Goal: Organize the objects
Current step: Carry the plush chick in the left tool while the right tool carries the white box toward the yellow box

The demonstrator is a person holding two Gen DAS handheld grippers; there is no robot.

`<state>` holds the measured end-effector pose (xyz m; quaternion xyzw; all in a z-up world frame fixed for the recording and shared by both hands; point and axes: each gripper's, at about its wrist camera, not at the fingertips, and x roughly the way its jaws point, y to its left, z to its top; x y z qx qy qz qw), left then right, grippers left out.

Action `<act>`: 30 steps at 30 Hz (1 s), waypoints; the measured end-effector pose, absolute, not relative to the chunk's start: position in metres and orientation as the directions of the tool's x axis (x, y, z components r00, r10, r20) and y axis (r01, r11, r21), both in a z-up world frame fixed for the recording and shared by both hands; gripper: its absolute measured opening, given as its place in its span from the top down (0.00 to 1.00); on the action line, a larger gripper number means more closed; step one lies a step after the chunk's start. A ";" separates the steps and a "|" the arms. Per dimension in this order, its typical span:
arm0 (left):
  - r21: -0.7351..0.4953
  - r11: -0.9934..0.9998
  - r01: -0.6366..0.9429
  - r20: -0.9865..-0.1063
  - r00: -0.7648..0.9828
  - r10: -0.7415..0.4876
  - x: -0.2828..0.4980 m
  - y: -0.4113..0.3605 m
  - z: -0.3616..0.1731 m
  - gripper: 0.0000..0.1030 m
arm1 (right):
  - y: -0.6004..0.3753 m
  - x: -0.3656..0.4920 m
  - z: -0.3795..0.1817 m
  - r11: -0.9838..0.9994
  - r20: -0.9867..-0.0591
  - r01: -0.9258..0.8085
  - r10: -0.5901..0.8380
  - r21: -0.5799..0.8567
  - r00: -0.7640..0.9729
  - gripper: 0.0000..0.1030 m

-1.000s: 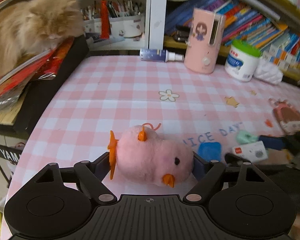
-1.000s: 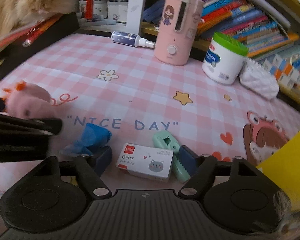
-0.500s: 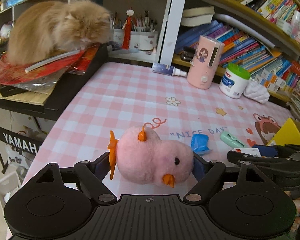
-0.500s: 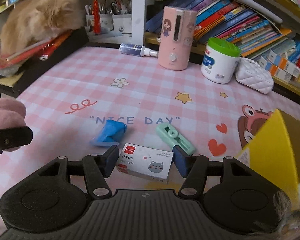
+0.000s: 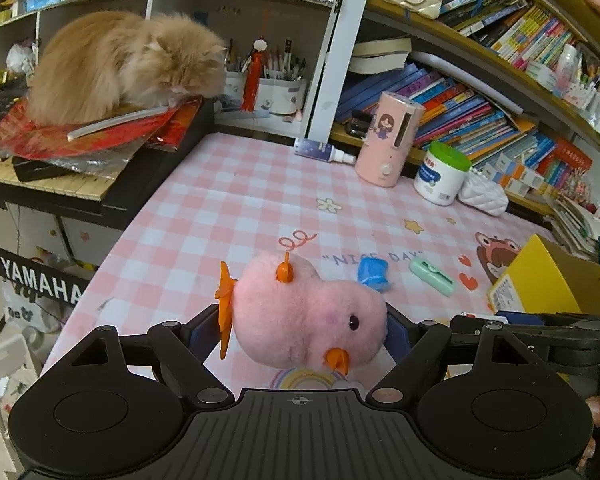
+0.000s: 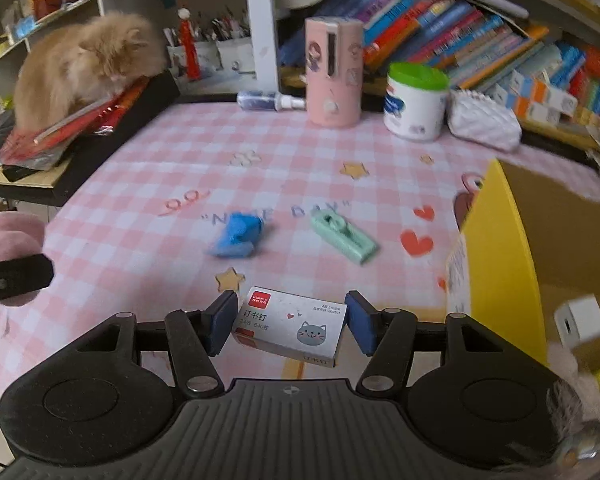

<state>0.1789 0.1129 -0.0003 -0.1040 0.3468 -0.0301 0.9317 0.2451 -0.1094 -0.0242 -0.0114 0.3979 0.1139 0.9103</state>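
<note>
only right wrist view shows staple box [image 6: 290, 326] gripped.

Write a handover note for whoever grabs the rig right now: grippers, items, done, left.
Left gripper: shut on pink plush chick, lifted off the table.
Right gripper: staple box between its pads, lifted; grip looks closed.
Yellow cardboard box open at right, white cube already inside.
Left on the checked tablecloth: blue clip, green correction tape.
Next, probably: drop both held items into the box.
</note>
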 end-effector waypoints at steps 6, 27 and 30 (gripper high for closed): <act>-0.238 0.971 0.010 -0.609 0.778 -0.157 0.158 0.114 0.010 0.20 | -0.114 0.222 -0.010 0.974 -0.688 -0.205 0.214 0.097 0.693 0.45; -0.252 0.961 0.112 -0.583 0.775 -0.243 0.067 0.120 0.021 0.20 | -0.112 0.103 0.021 0.986 -0.605 -0.140 0.166 0.091 0.778 0.45; -0.249 0.960 0.128 -0.571 0.781 -0.252 0.056 0.121 0.025 0.20 | -0.116 0.085 0.025 0.990 -0.585 -0.108 0.142 0.093 0.799 0.45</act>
